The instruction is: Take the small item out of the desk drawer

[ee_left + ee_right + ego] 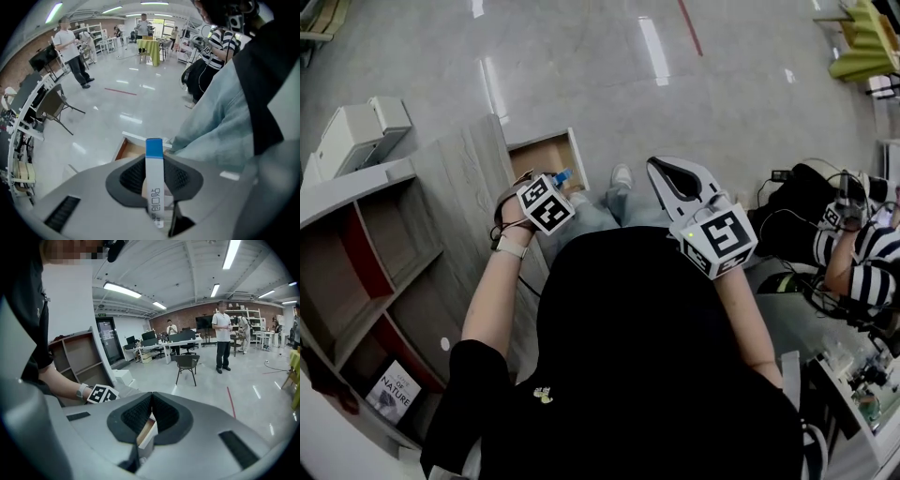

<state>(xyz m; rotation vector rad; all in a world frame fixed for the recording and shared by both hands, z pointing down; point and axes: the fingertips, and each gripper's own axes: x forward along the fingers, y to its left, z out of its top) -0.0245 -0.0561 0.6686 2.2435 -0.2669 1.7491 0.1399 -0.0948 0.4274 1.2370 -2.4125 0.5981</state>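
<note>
My left gripper [555,180] is shut on a small narrow white box with a blue end [154,174]. The box stands upright between the jaws of the left gripper [154,161], and its blue tip [562,175] shows just above the open wooden desk drawer [546,155]. That drawer [132,149] lies below and beyond the box. My right gripper [667,171] hovers to the right of the drawer, over the person's legs, shut with nothing in it. In its own view the right gripper [151,400] has its pads together, and a corner of the drawer [146,432] shows below them.
The grey wooden desk [455,183] runs along the left, with an open shelf unit [375,300] holding a book [394,389] beside it. A white machine [354,136] stands on the floor at far left. A seated person in a striped top [862,258] is at right.
</note>
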